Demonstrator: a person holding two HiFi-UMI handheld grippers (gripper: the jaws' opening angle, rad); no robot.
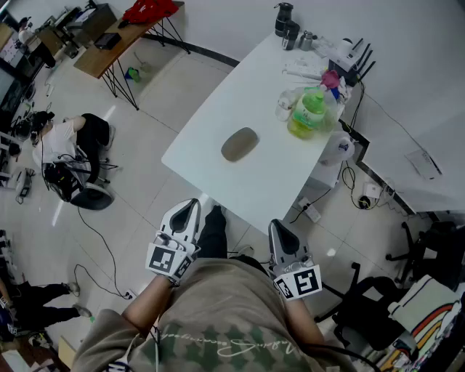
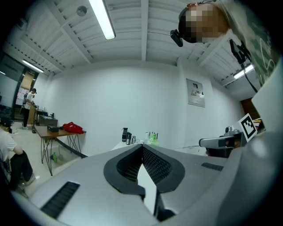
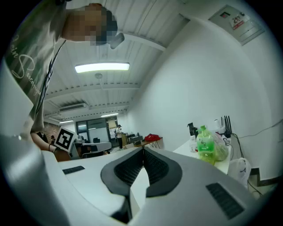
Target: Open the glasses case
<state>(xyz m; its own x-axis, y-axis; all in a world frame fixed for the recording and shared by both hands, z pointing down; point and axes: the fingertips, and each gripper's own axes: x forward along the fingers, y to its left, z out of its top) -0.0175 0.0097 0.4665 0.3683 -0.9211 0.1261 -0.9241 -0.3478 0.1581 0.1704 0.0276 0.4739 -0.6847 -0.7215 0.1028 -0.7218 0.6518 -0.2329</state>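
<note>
A grey-brown oval glasses case (image 1: 240,144) lies closed in the middle of the white table (image 1: 211,160). My left gripper (image 1: 190,206) hovers off the table's near edge, short of the case, its jaws shut on nothing. My right gripper (image 1: 277,227) is held beside it, also short of the table and shut with nothing in it. The left gripper view shows the black pads (image 2: 152,161) meeting at the tip (image 2: 142,145), and the right gripper view shows the same (image 3: 142,150). The case is hidden behind the jaws in both gripper views.
A green bottle (image 1: 309,111) in clear plastic, a router (image 1: 352,59) and dark flasks (image 1: 285,20) crowd the table's far end. A wooden desk (image 1: 109,40) with a red bag stands at the back left. A person sits on the floor (image 1: 65,145). An office chair (image 1: 378,309) is on the right.
</note>
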